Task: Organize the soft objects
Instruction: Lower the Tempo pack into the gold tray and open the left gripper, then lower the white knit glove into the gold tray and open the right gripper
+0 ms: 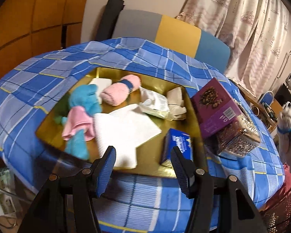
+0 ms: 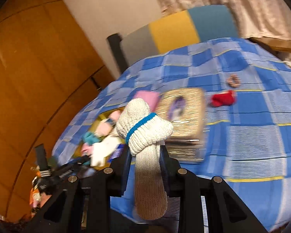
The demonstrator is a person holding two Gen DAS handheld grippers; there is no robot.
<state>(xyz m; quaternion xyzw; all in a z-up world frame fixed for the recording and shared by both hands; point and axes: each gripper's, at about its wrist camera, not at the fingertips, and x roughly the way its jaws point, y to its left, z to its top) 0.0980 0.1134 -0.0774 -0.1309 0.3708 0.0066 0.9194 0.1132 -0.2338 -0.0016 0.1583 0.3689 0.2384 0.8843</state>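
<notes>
The right gripper (image 2: 145, 156) pinches a rolled white sock (image 2: 143, 128), likely bound for the gold tray (image 1: 52, 122); the left gripper (image 1: 142, 163) hovers spread, empty.

Your left gripper (image 1: 142, 167) tilts downward with its two blue-padded jaws spread wide apart and nothing between them. Your right gripper (image 2: 145, 155) also points downward at a slant, its jaws drawn in close and pressing on the lower part of a rolled white sock (image 2: 143, 134). The sock's top bulges out past the fingertips.
</notes>
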